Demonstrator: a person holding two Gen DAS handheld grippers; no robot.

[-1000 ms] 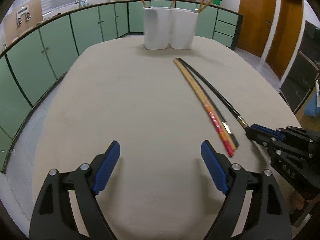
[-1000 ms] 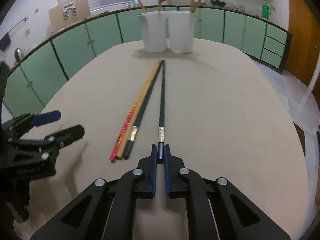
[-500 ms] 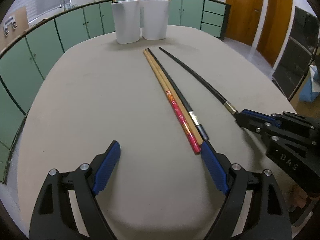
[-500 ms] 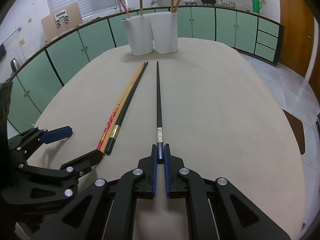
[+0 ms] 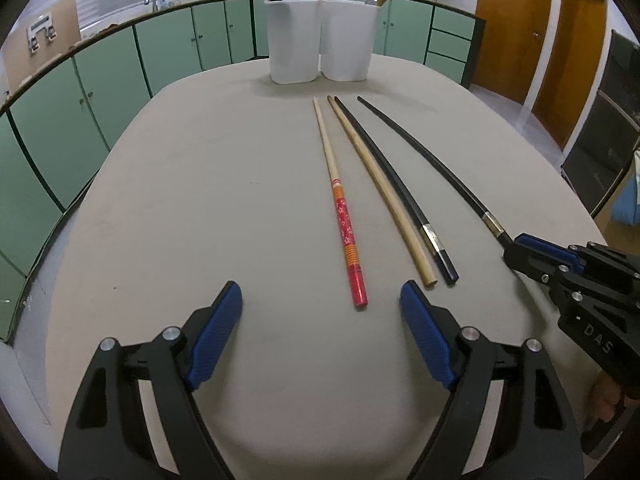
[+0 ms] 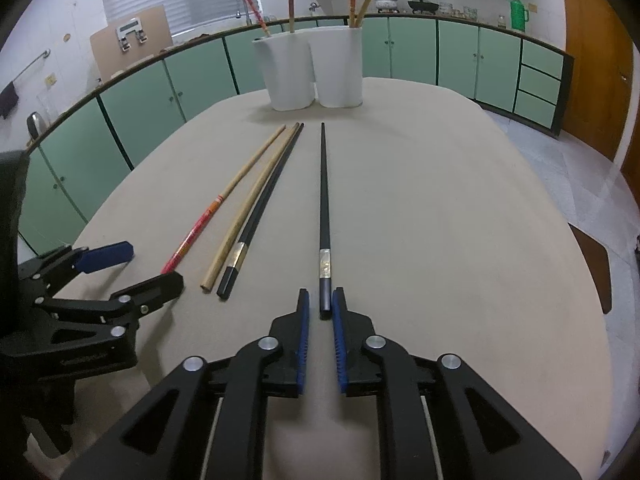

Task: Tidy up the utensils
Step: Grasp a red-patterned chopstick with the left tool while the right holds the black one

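Note:
Several chopsticks lie lengthwise on the beige table (image 5: 200,220): a red-handled one (image 5: 344,224), a plain wooden one (image 5: 384,196), a black one with a silver band (image 5: 404,196), and a second black one (image 6: 324,216) apart to the right. My left gripper (image 5: 321,308) is open, its jaws on either side of the red chopstick's near end. My right gripper (image 6: 320,308) is slightly open; the black chopstick's end lies between its pads, untouched. Two white holders (image 5: 320,40) with upright chopsticks stand at the far end.
Green cabinets (image 5: 100,88) curve around the table's left and back. Wooden doors (image 5: 520,28) stand at the right. A dark chair (image 6: 592,276) sits by the table's right edge. My right gripper also shows in the left wrist view (image 5: 516,256).
My right gripper has opened slightly and let go of the black chopstick. My left gripper has moved right to the red chopstick's end, and the red chopstick now lies apart from the wooden one.

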